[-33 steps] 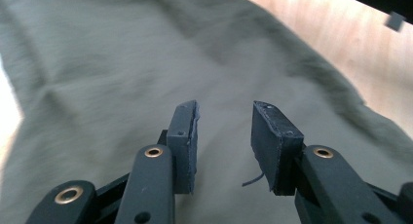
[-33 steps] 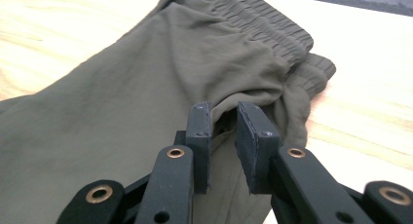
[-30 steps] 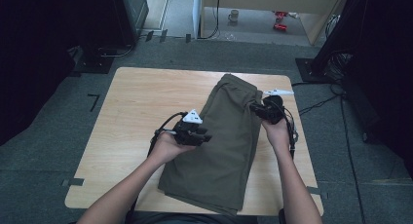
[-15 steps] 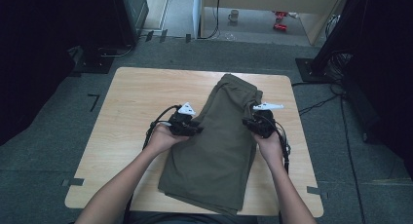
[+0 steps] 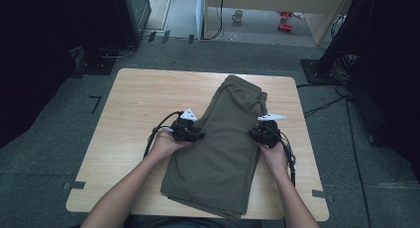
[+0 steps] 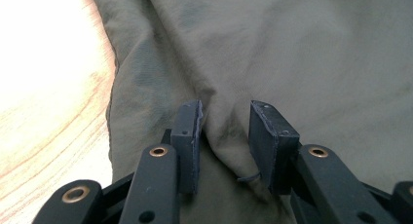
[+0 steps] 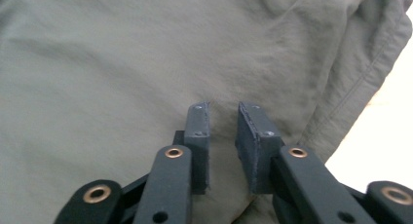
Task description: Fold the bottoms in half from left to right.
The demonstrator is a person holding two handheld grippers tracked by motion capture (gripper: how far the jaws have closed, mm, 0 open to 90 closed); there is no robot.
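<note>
Gotta push both sets of jaws deeper into the folded trousers [image 5: 225,153] lying centre-right on the table [image 5: 129,99] before squeezing, what with the left gripper [image 6: 226,107] narrow around a cloth ridge and the right gripper [image 7: 224,107] just reopening slightly, cloth between, unpinched.

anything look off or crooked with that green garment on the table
Slightly. The folded olive garment lies askew, slanting across the wooden table, and its near edge hangs just past the table's front edge. A ridge of cloth is bunched between the left gripper fingers. No damage shows.
</note>
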